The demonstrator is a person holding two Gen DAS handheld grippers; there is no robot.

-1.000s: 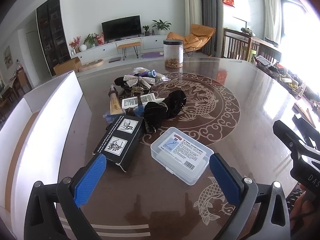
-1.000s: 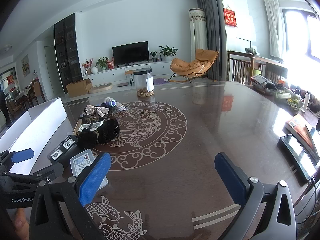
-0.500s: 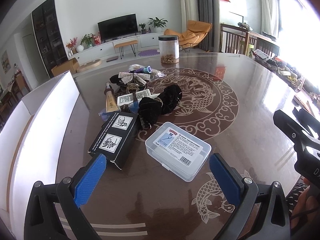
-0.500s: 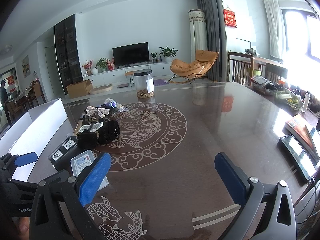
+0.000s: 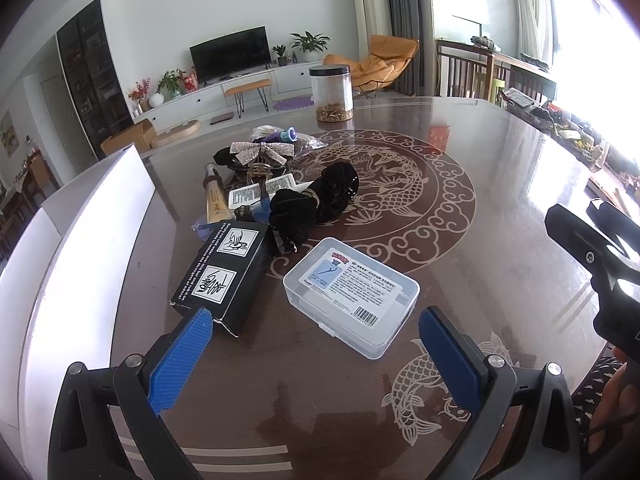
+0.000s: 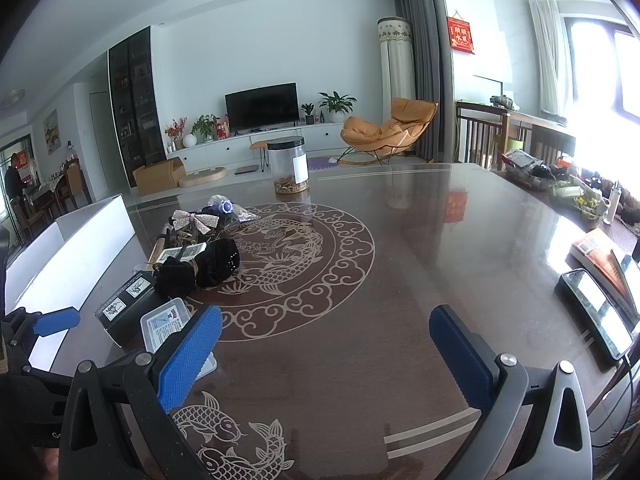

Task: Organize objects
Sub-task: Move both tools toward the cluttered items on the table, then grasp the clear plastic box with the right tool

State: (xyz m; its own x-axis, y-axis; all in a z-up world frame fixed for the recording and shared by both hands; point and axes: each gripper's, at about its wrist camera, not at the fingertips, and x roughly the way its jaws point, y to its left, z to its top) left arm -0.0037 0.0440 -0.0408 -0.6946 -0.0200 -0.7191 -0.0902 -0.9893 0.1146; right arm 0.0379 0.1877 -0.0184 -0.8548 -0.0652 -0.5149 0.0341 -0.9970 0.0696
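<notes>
Far left: white storage bin (image 5: 92,216) sits along the table (image 5: 500,184) edge, looks like the drop target, though the task doesn't say. Just right of it, black carton (image 5: 224,276) with two white labels, lying flat; its near corner sits just beside your left gripper's (image 5: 316,356) left pad. Both pads spread wide, nothing between them but bare table. Next right, clear plastic case (image 5: 352,292), lid shut, barcode label up, lying just ahead of your pads and roughly centred in the gap. Behind those: black fabric bundle (image 5: 316,204), glitter bow (image 5: 262,150), tan tube (image 5: 216,204), small packets, all piled touching. Lidded jar (image 5: 331,94) stands well apart at the back.

Right gripper (image 6: 324,356): pads equally wide, empty, hovering over bare table, away from the pile.

Step, my read: approach, nothing sorted yet. Next: push left forward and down to straddle the clear case across its short side, then close. Case is slick, so seat it deep. Watch the carton corner.
</notes>
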